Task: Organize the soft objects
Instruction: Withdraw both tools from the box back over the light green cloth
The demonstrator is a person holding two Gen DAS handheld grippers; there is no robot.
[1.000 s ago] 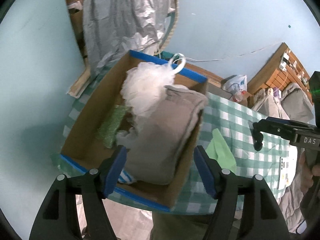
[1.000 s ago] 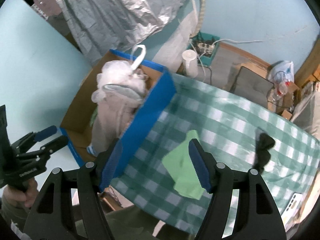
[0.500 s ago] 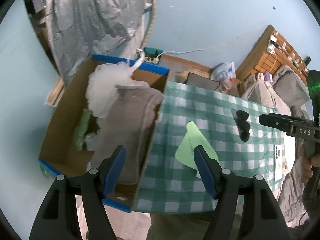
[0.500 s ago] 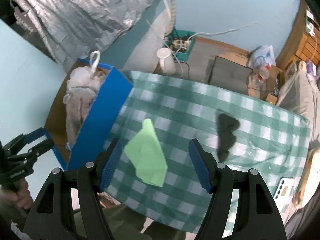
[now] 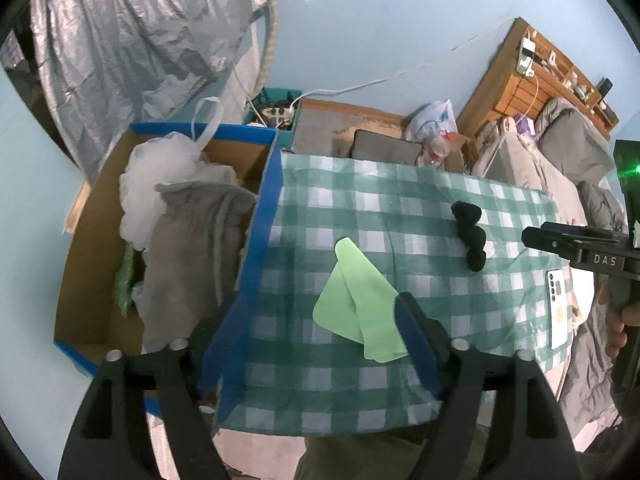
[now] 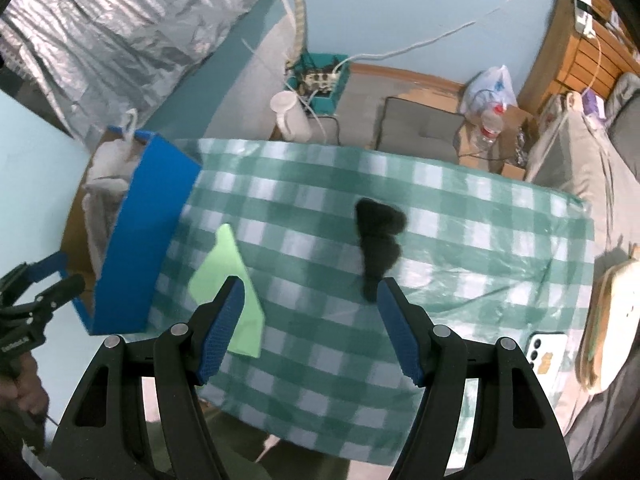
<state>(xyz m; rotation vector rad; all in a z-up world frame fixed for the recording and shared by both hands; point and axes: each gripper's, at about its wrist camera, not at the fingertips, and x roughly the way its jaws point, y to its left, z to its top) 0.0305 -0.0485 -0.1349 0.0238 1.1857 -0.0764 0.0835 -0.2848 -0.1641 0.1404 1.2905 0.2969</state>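
Left gripper [image 5: 320, 340]: shifted from above the blue-edged cardboard box [image 5: 256, 216] to above the green-and-white checked tablecloth [image 5: 400, 208] beside that box; jaws have just been opening, nothing between them, right pad now over the light green folded cloth [image 5: 356, 304]
Right gripper [image 6: 308, 320]: shifted further from the box, now between green cloth and black soft object [image 6: 376, 236]

On the tablecloth [image 5: 400, 216], the folded cloth [image 5: 356, 304] lies between the box [image 5: 260, 216] and the sock [image 5: 470, 236].

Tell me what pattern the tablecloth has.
The tablecloth is a green and white check, sharpest in the left wrist view.
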